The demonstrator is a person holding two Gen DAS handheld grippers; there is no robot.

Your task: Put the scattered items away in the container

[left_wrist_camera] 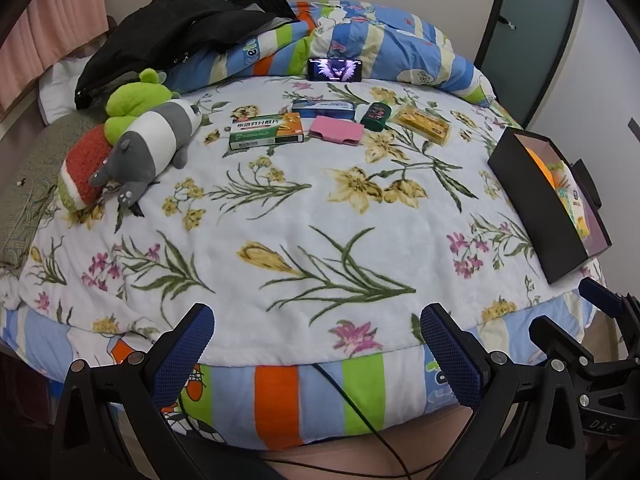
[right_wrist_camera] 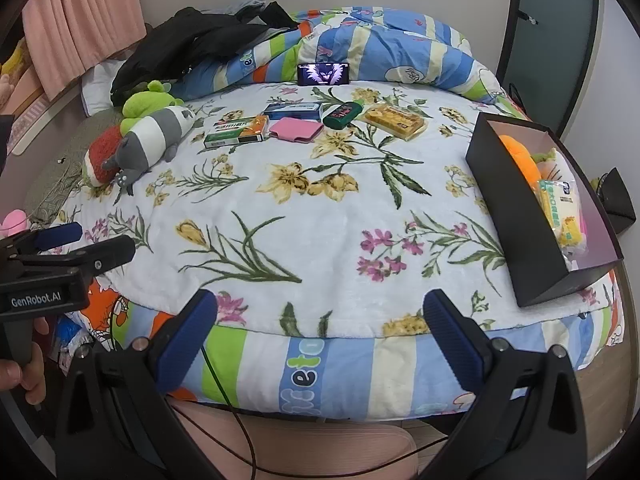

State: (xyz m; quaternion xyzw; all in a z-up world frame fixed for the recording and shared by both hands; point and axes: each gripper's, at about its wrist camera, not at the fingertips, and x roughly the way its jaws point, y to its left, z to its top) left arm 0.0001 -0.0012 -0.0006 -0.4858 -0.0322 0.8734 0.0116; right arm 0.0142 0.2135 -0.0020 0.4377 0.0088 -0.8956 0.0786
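A row of small items lies at the far side of the floral blanket (left_wrist_camera: 304, 216): a green-orange medicine box (left_wrist_camera: 266, 132) (right_wrist_camera: 236, 131), a blue box (left_wrist_camera: 324, 109) (right_wrist_camera: 293, 111), a pink case (left_wrist_camera: 338, 129) (right_wrist_camera: 296, 129), a dark green bottle (left_wrist_camera: 376, 117) (right_wrist_camera: 342, 114) and a yellow packet (left_wrist_camera: 426, 124) (right_wrist_camera: 396, 121). A black open box (left_wrist_camera: 536, 204) (right_wrist_camera: 520, 216) at the right edge holds an orange toy and packets. My left gripper (left_wrist_camera: 316, 356) is open and empty at the near edge. My right gripper (right_wrist_camera: 320, 340) is open and empty there too.
A grey-white striped plush (left_wrist_camera: 152, 144) (right_wrist_camera: 148, 140) with green and red plush toys lies at the left. A lit phone (left_wrist_camera: 335, 69) (right_wrist_camera: 323, 74) stands against a striped quilt (left_wrist_camera: 380, 40) at the back. Black clothes (left_wrist_camera: 168, 36) are piled at the back left. A cable (left_wrist_camera: 360, 412) hangs below.
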